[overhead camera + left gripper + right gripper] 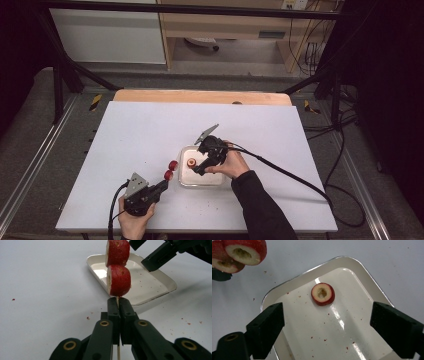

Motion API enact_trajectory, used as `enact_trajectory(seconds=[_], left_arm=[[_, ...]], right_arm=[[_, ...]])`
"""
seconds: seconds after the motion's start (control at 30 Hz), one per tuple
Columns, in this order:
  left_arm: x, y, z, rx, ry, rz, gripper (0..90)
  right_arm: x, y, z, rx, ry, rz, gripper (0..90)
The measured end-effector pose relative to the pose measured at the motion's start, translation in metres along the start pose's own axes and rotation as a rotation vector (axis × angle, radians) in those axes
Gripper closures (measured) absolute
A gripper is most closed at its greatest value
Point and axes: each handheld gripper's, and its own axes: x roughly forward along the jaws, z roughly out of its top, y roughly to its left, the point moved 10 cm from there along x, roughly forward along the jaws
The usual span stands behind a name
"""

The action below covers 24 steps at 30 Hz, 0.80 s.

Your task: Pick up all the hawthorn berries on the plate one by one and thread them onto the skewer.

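In the left gripper view, the thin skewer vanishes between the closed jaws, and the upper fruit slice beyond them is cut off by the top edge. In the right gripper view, the tray under the open jaws runs off the bottom edge, and two slices at far left are cropped at the corner.

one fruit slice in the tray — skewer just left
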Motion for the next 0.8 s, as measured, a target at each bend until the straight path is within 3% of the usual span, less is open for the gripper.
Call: enact_trajectory(seconds=[0.27, 0.43, 0.53, 0.8], left_arm=[[0.0, 0.004, -0.002, -0.009, 0.006, 0.002, 88.5], [0.0, 0.005, -0.003, -0.003, 0.009, 0.001, 88.4], [0.0, 0.005, -0.003, -0.007, 0.011, -0.001, 88.4], [0.0, 0.006, -0.003, -0.001, 0.012, -0.001, 88.4]], right_arm=[[0.013, -0.002, 0.01, -0.054, 0.047, 0.034, 28.3], [0.023, -0.002, 0.01, -0.07, 0.103, 0.05, 32.9], [0.028, 0.0, 0.013, -0.068, 0.108, 0.068, 37.6], [0.035, 0.001, 0.015, -0.124, 0.155, 0.077, 46.5]])
